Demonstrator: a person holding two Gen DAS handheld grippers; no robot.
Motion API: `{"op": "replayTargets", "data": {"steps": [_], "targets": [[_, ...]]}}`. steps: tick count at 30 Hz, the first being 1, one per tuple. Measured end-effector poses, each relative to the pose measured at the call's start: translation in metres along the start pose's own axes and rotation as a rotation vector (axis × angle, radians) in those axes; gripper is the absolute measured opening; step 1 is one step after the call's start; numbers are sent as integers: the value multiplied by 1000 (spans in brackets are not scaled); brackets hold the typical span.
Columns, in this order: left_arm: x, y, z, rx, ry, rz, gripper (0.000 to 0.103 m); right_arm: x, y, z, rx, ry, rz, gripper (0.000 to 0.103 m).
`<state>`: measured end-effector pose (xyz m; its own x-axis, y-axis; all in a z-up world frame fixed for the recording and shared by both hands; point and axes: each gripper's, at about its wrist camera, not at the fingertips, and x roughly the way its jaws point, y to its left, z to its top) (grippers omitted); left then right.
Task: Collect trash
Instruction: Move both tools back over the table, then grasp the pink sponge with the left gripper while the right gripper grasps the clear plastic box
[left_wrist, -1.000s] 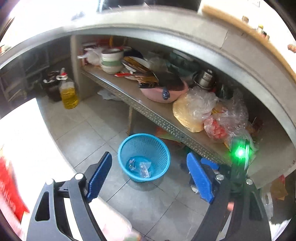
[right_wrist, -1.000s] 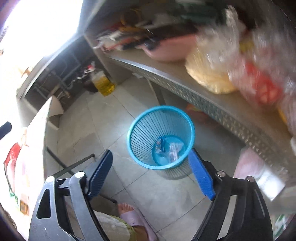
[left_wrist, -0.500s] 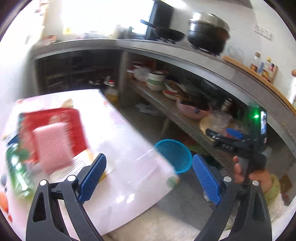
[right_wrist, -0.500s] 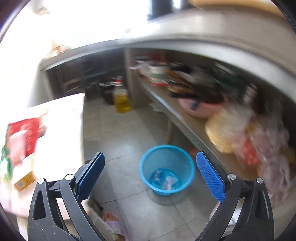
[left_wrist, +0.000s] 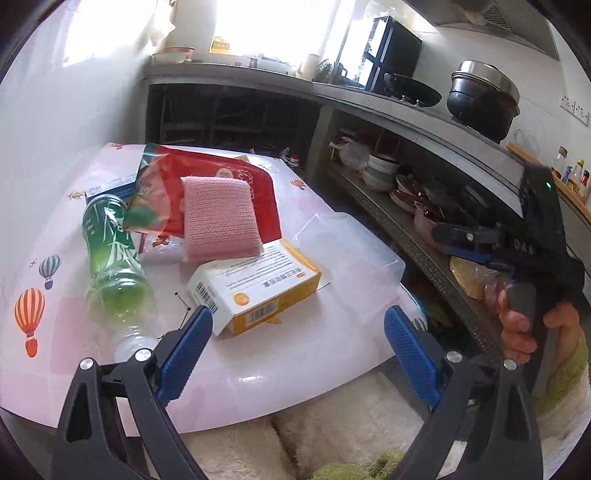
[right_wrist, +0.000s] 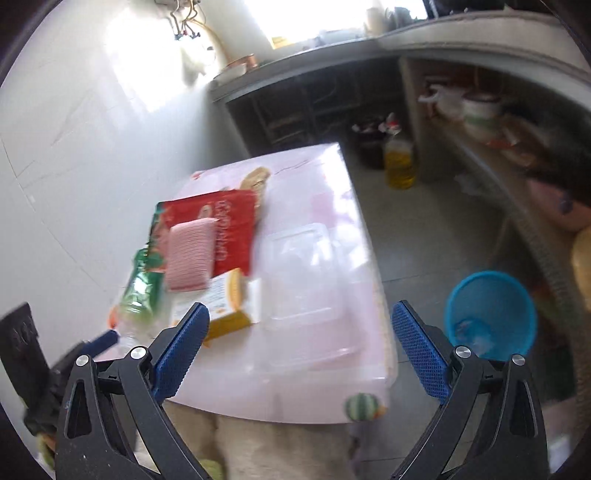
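Between my left tongs (left_wrist: 297, 343), whose jaws have just opened wide and hold nothing, lies the yellow-and-white carton (left_wrist: 255, 284) on the counter (left_wrist: 332, 354). It looks light and stiff; I would pinch its long sides. At eleven o'clock the green bottle (left_wrist: 110, 266) lies flat, probably slippery, so the neck is better. Further, the pink sponge (left_wrist: 218, 218) is soft. My right tongs (right_wrist: 301, 343) also just opened, empty. The blue basket (right_wrist: 491, 314) at three o'clock already holds some wrappers.

Green bottle (left_wrist: 110, 266) lies beside orange-white box (left_wrist: 255, 284), red wrapper (left_wrist: 207, 192) behind.
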<state>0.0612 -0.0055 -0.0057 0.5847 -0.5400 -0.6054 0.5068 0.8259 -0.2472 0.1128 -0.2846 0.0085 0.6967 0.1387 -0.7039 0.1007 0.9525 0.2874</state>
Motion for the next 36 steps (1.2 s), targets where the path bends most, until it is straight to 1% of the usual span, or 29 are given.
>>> {"op": "replayTargets", "data": {"steps": [3, 7, 9, 12, 13, 15, 17, 18, 20, 24, 29, 32, 33, 36], "targets": [[-1, 3, -2, 20, -8, -4, 88, 21, 15, 11, -73, 39, -62, 95], [1, 10, -4, 22, -4, -19, 84, 53, 30, 21, -155, 122, -80, 95], [3, 12, -5, 16, 2, -28, 80, 68, 33, 27, -180, 168, -66, 95], [6, 14, -5, 5, 14, -38, 77, 92, 35, 29, -213, 249, -90, 95], [7, 15, -5, 1, 18, -40, 77, 98, 36, 29, -226, 270, -112, 95], [9, 15, -5, -2, 27, -40, 74, 109, 38, 28, -245, 304, -149, 95], [10, 15, -5, 0, 33, -37, 73, 113, 38, 24, -260, 325, -158, 93], [11, 15, -5, 1, 36, -34, 73, 113, 38, 21, -266, 330, -171, 87], [14, 16, -3, 3, 41, -31, 73, 111, 37, 16, -274, 330, -193, 79], [25, 14, 4, 2, 62, -13, 73, 106, 36, 11, -280, 310, -188, 78], [53, 7, 23, 32, 103, 79, 73, 106, 36, 10, -279, 296, -186, 78], [77, 5, 30, 55, 150, 110, 73, 104, 32, 10, -267, 288, -169, 78], [86, 4, 31, 62, 179, 117, 73, 103, 30, 10, -260, 286, -162, 78], [103, 2, 31, 69, 225, 140, 73, 100, 21, 13, -235, 280, -139, 78]]}}
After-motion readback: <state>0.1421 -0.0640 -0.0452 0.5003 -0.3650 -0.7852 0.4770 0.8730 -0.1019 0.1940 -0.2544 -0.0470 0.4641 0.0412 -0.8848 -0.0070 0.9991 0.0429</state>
